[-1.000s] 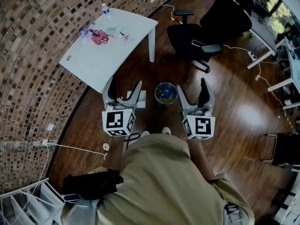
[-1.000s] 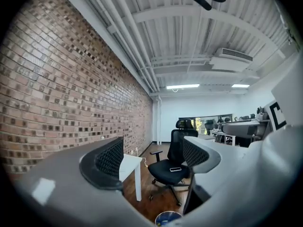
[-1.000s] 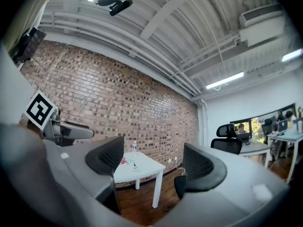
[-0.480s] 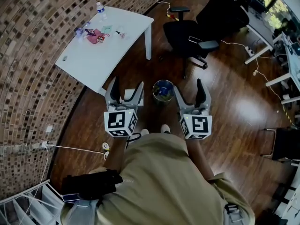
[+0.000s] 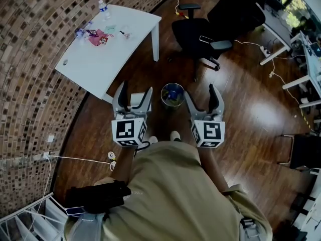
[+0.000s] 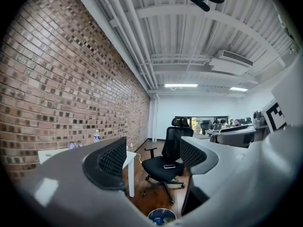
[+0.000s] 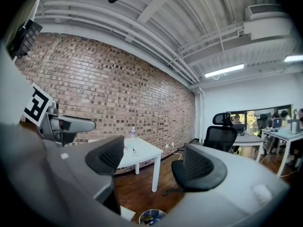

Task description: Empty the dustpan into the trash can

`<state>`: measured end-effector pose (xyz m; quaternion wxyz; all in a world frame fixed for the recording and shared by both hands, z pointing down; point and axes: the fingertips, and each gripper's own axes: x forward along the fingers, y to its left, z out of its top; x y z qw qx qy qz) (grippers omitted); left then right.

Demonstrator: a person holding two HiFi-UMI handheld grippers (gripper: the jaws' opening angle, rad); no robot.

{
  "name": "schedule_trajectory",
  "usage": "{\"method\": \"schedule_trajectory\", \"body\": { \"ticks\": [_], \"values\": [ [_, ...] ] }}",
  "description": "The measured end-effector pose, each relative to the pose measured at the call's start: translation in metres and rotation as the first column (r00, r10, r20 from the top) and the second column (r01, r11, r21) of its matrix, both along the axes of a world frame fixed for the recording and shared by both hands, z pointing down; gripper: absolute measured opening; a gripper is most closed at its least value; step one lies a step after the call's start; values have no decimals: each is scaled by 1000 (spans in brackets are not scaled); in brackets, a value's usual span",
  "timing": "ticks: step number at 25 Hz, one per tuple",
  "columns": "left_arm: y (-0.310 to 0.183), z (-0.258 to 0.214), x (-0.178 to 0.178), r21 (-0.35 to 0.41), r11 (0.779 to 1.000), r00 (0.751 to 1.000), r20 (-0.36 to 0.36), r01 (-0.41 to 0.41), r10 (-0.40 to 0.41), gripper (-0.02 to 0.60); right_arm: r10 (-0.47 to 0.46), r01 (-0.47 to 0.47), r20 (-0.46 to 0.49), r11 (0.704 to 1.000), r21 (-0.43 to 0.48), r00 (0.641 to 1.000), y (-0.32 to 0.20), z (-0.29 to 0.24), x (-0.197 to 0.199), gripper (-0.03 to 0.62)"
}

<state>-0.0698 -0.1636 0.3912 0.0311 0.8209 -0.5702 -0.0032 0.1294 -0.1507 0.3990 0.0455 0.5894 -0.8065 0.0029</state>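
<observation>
The trash can (image 5: 172,95) stands on the wooden floor (image 5: 241,109) ahead of both tools, between their jaw tips and lower than them. It is a small round bin with a pale rim, dark blue inside, with a few bright scraps in it. The left tool (image 5: 135,89) has its jaws wide and closing, with nothing between them. The right tool (image 5: 199,92) holds its jaws spread, also empty. A flat white thing (image 5: 134,103) lies on the floor under the left tool's jaws; I cannot tell what it is. Beyond the left tool stands a white desk (image 5: 100,59) with a bottle (image 5: 102,7), and beyond the right tool a black office chair (image 5: 195,34).
</observation>
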Motion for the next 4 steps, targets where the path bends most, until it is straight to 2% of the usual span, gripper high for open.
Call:
{"method": "schedule_trajectory", "body": {
  "ticks": [4],
  "values": [
    [-6,3,0,-14,1000,1000,3,0,0,347,0,0,-14,1000,-1,1000,-6,-1,-1,379]
  ]
}}
